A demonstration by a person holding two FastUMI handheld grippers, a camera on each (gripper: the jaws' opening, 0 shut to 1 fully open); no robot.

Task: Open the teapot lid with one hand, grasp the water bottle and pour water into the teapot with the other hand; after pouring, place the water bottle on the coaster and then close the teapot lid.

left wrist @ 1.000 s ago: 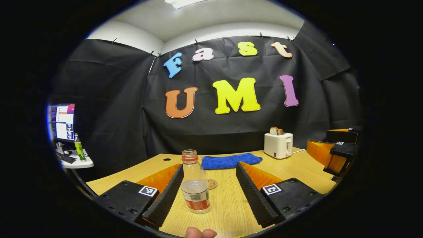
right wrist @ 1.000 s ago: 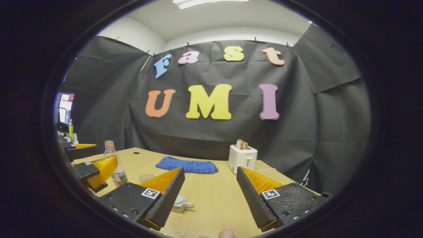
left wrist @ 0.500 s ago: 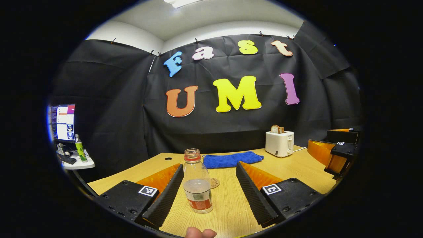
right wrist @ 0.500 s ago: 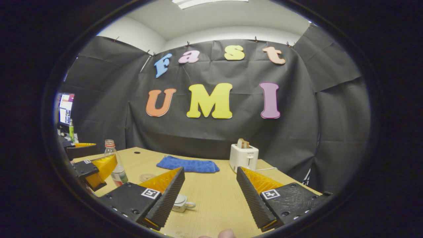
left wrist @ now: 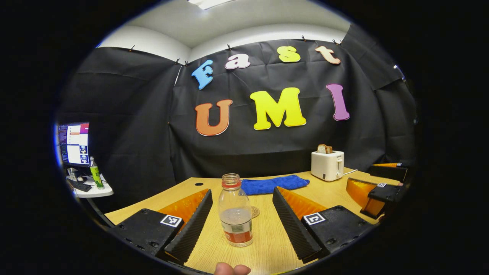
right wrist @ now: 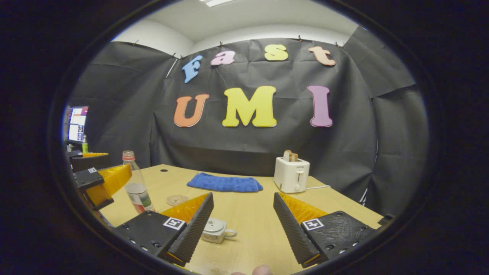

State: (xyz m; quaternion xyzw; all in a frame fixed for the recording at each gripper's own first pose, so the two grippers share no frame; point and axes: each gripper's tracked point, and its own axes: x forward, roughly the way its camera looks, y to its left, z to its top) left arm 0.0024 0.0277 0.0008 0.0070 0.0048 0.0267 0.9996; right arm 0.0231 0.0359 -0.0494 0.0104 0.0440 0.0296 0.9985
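A: What does the left gripper view show?

B: The left gripper [left wrist: 241,225] has its fingers spread wide on either side of the water bottle [left wrist: 235,212], and neither one touches it. The bottle stands upright on the wooden table [left wrist: 267,248], uncapped, with a little water in it. The round coaster [left wrist: 255,211] lies flat just behind it. Farther back there is a blue cloth [left wrist: 274,184] and a white toaster [left wrist: 327,165] holding a slice of bread. The right gripper [left wrist: 376,191] sits at the right edge.

A: And the right gripper view?

B: Here the right gripper [right wrist: 242,229] is also spread wide and holds nothing. The small white teapot [right wrist: 216,230] sits on the table [right wrist: 248,214] low between the fingers, close to the left-hand one, with its lid on. To the left, the left gripper [right wrist: 97,181] is next to the water bottle [right wrist: 135,187]. The coaster [right wrist: 177,199] lies just right of that bottle, with the blue cloth [right wrist: 224,182] and the toaster [right wrist: 292,175] behind.
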